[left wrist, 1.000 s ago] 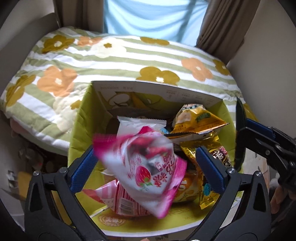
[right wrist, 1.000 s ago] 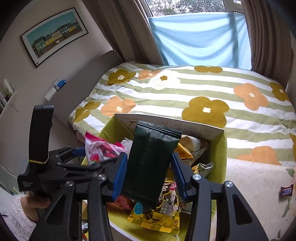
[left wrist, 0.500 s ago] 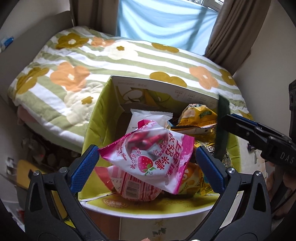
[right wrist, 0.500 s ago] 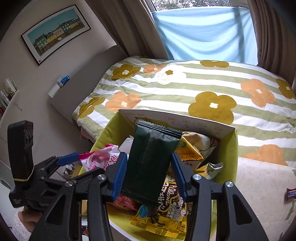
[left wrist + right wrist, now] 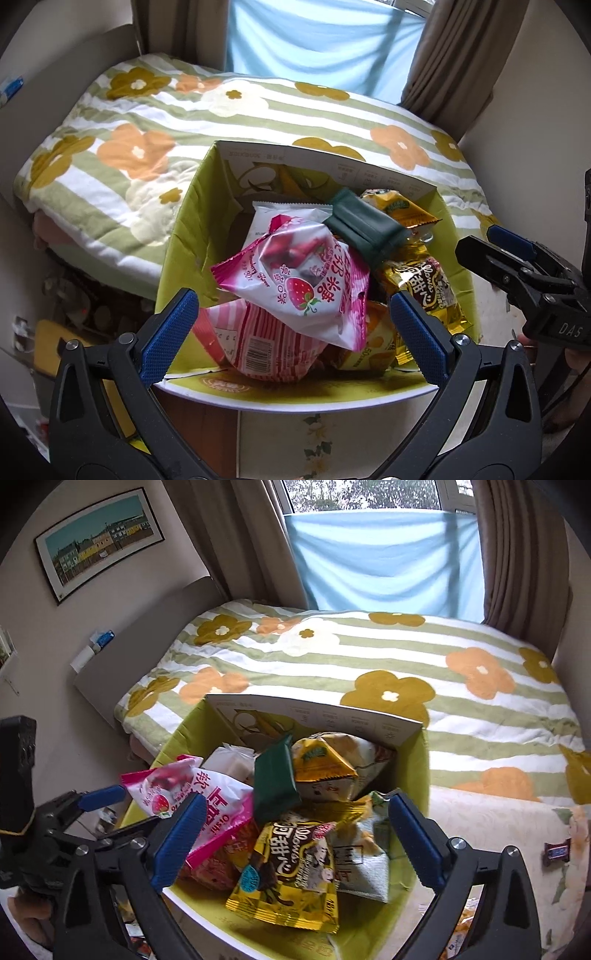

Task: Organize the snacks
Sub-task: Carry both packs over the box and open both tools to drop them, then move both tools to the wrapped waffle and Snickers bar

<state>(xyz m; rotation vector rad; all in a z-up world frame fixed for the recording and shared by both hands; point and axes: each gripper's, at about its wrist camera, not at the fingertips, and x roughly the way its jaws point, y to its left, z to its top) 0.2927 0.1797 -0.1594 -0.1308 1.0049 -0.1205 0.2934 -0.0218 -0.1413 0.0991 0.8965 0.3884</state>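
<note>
box (image 5: 417, 775) – one dark green packet (image 5: 275, 781); both tools (image 5: 291, 325) (image 5: 295, 834) wide, empty.

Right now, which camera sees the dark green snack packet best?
The right wrist view: the dark green packet shows its broad face, lying in the box. The left wrist view shows it smaller and farther off.

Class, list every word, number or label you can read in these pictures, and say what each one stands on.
"DAS": on the right gripper body.
"Strawberry Flavor": on the pink bag.
"30" with a unit: same bag.
"50": on the orange packet.
Big Korean letters on the pink bag and yellow packet: not read with confidence.
Box rim print, barcode digits: too small.
</note>
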